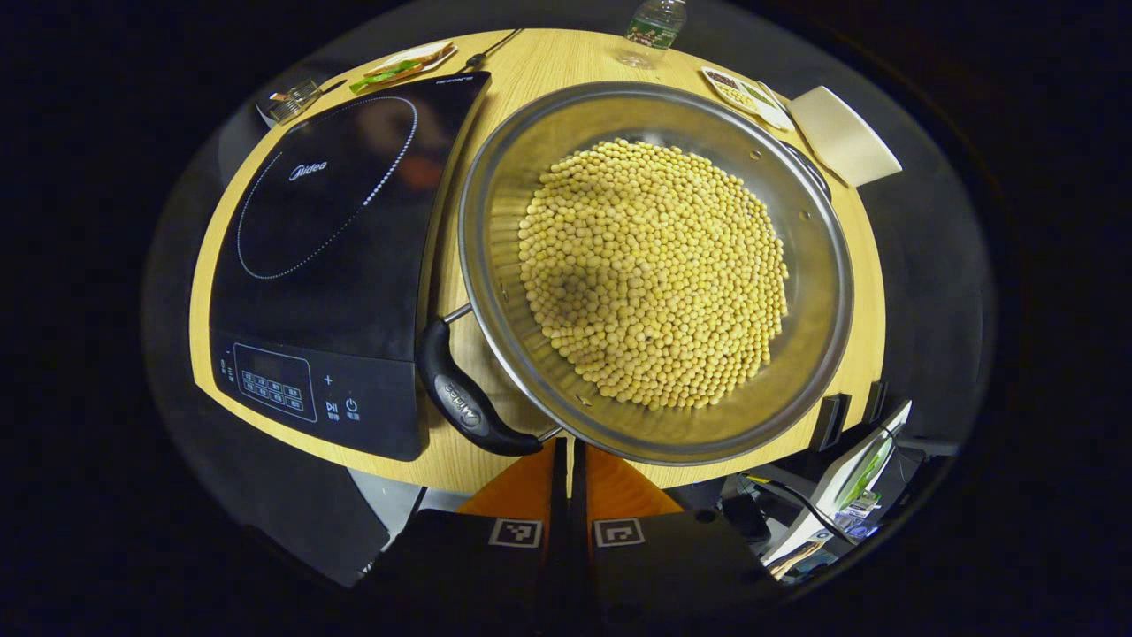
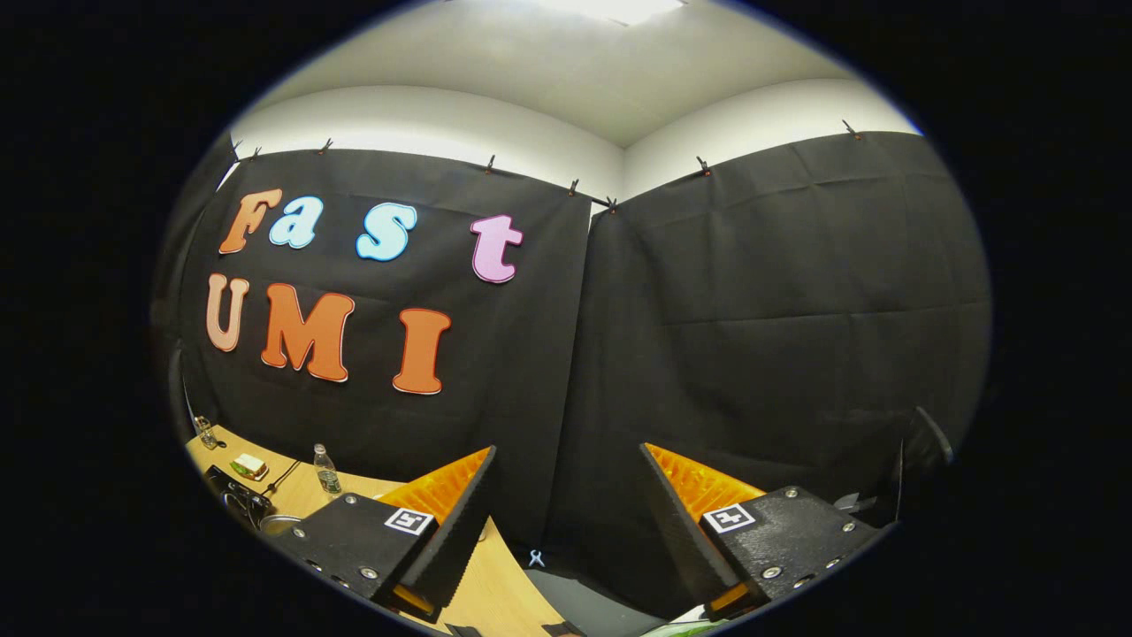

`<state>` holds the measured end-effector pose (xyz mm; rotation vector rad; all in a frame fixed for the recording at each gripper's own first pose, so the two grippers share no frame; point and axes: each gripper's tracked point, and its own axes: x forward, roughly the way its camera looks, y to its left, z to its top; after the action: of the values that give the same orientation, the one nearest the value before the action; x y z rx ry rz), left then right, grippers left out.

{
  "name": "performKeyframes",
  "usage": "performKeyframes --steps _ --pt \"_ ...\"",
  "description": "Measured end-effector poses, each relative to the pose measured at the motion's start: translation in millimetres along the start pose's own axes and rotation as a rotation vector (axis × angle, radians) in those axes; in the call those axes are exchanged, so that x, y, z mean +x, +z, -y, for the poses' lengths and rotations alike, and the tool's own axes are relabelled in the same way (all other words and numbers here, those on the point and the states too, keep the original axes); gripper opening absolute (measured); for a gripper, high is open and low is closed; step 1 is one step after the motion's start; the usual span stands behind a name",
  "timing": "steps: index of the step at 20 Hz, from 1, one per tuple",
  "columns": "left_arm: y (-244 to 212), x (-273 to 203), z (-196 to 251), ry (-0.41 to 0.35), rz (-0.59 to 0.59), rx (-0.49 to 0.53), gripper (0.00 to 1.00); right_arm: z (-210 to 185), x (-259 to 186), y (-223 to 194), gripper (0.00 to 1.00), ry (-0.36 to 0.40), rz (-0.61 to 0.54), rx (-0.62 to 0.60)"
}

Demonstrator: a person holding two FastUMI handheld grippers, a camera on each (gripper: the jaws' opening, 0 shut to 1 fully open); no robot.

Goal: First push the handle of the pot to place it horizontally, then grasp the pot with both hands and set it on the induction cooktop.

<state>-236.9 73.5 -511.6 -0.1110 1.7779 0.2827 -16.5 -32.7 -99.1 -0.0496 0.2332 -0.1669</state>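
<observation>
Left hand-held gripper, fingers pressed together on nothing, sits at lower centre just beside the pot's black handle, apparently ready to push it. The pot, filled with yellow beans, stands on the worktop right of the induction cooktop; a bottle stands at the frame's top. Right hand-held gripper, spread wide, faces the booth wall, probably waiting.

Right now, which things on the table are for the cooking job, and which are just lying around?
For the job:
- pot of beans
- pot handle
- induction cooktop

Just lying about:
- water bottle
- snack packet
- white card
</observation>
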Motion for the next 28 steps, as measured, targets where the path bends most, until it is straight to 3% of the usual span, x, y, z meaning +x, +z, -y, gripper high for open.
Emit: performKeyframes --steps 13,28 --pt "23.9 14.2 -17.8 0.055 0.127 0.105 0.08 -11.1 -4.8 -6.7 0.95 0.000 -0.039 0.017" --pt "57.3 17.5 -41.5 0.050 0.248 0.111 0.08 -47.4 2.2 -25.3 0.95 0.047 -0.095 0.002"
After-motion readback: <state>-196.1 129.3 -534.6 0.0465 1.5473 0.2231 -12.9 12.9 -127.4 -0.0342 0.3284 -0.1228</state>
